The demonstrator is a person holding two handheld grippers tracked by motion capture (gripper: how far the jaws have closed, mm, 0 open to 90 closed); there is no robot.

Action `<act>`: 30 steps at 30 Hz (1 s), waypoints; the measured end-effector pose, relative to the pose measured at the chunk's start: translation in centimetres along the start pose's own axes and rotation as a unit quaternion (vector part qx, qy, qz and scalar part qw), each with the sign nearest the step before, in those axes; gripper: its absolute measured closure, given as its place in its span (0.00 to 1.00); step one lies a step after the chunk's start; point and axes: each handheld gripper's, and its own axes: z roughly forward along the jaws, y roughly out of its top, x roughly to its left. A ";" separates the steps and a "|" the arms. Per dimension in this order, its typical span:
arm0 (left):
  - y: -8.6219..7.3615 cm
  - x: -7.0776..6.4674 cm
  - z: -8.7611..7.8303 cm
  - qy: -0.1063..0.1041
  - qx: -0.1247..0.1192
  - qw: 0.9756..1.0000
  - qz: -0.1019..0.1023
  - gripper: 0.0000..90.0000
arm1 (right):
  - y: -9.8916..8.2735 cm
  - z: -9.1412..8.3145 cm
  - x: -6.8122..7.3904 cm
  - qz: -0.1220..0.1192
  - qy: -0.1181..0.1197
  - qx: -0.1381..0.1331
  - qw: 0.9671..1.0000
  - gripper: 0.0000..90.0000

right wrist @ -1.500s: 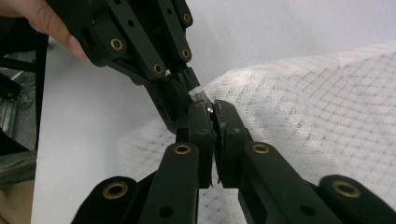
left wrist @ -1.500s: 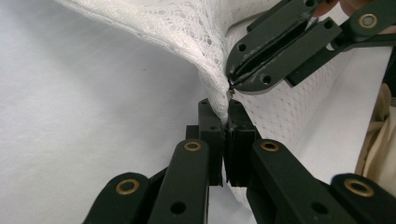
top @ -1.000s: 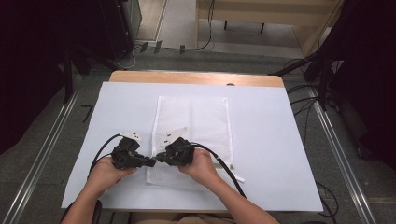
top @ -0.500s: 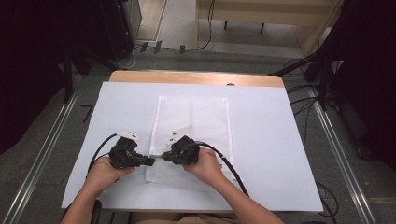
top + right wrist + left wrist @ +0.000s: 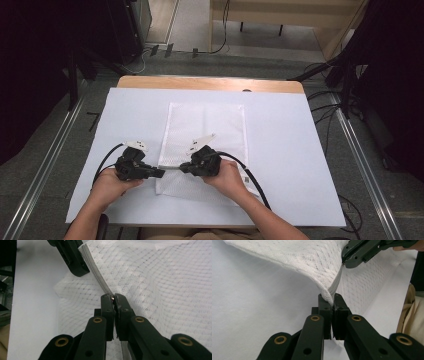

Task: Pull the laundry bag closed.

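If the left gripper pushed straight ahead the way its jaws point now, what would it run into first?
Probably the right gripper. The left gripper is shut on the near edge of the white mesh bag and points along the zipper toward the right gripper, which pinches the zipper a short way ahead. Depth is hard to judge.

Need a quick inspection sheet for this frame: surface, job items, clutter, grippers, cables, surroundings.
Surface: table under a white cover, wooden strip bare at the far edge.
Job's things: white mesh bag lying flat, near edge lifted; zipper stretched between the grippers.
Clutter: nothing seen.
Grippers: left gripper shut on the bag's zipper end; right gripper shut on the zipper, likely its pull.
Cables: one black cable trails from each gripper toward the person.
Surroundings: grey floor, metal rails either side, loose floor cables, dark stands.
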 end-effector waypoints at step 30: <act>-0.2 0.1 -0.3 0.004 -0.005 1.000 0.004 0.98 | -1.8 -2.0 -0.7 0.003 -0.009 0.011 1.000 0.98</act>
